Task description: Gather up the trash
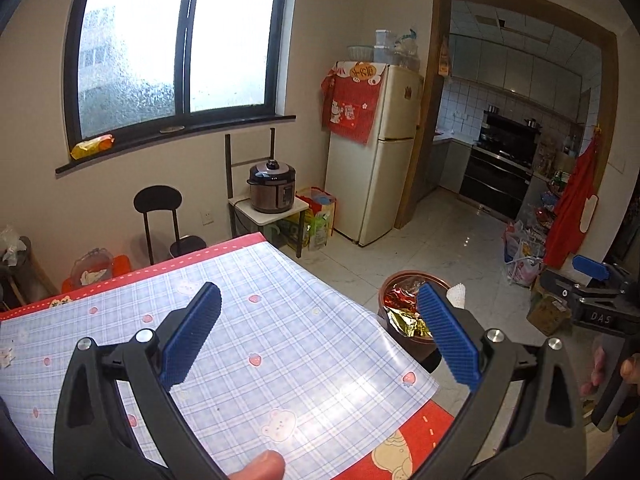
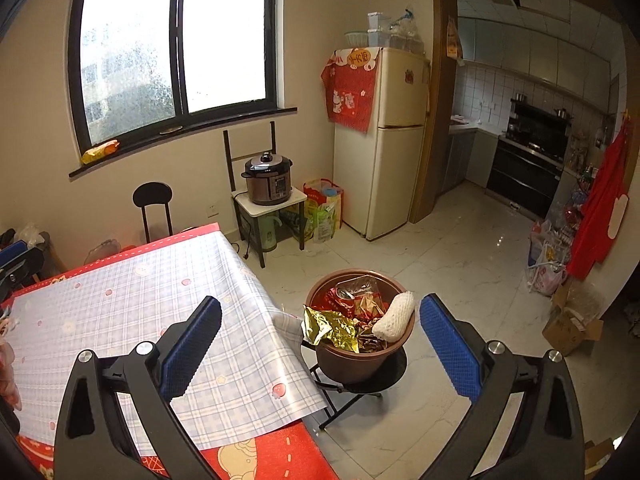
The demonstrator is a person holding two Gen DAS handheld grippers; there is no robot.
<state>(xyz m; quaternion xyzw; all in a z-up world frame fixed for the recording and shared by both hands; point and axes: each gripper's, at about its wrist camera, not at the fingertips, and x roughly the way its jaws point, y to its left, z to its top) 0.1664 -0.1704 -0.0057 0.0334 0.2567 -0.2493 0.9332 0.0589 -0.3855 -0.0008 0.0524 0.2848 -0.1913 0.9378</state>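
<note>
A brown bin [image 2: 360, 360] stands on a small black stool beside the table's right edge. It holds a gold wrapper [image 2: 332, 326], red wrappers [image 2: 340, 300] and a white foam net [image 2: 394, 316]. The bin also shows in the left wrist view [image 1: 400, 280]. My right gripper [image 2: 320, 344] is open and empty, hovering above the table corner and the bin. My left gripper [image 1: 320, 332] is open and empty above the checked tablecloth [image 1: 260, 320]. The right gripper shows at the right edge of the left wrist view [image 1: 592, 272].
The table [image 2: 272, 456] has a red cloth under the blue checked sheet. A black chair [image 2: 154, 204], a pressure cooker [image 2: 268, 178] on a small stand, a fridge [image 2: 384, 140], bags on the floor [image 2: 548, 264] and a cardboard box [image 2: 568, 328] surround the tiled floor.
</note>
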